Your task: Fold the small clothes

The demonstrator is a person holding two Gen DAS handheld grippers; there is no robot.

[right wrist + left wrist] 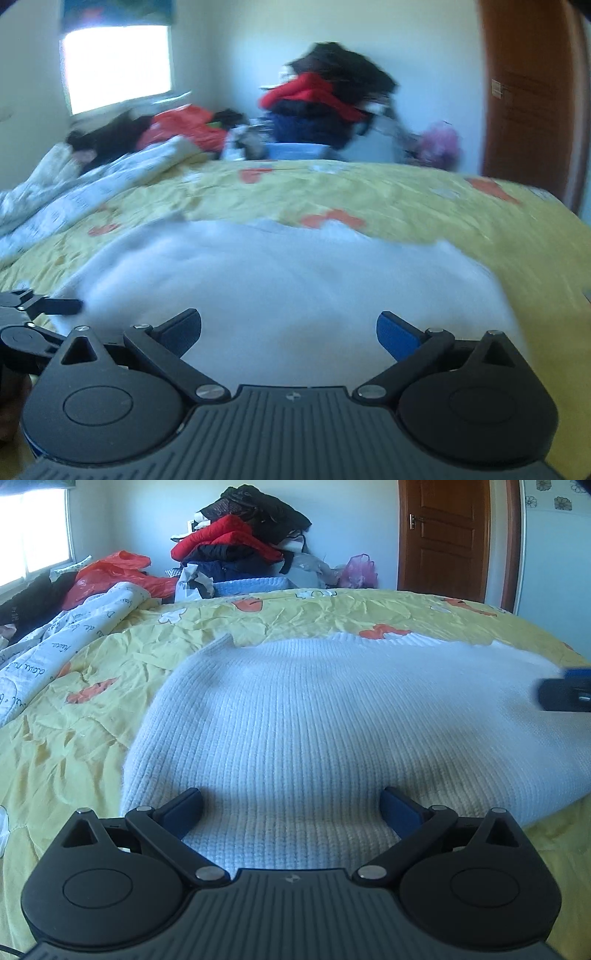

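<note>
A white knitted sweater [332, 716] lies spread on the yellow bedspread [92, 701] as the left gripper [291, 805] and right gripper [288, 328], both released and empty, hover over its near hem, apparently before a first fold, which calls for pinching an edge

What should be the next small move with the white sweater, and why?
Probably lower the left hand-held gripper onto the near hem of the white sweater and close. Both it and the right hand-held gripper are open and hold nothing, and the sweater lies spread on the yellow bedspread.
</note>
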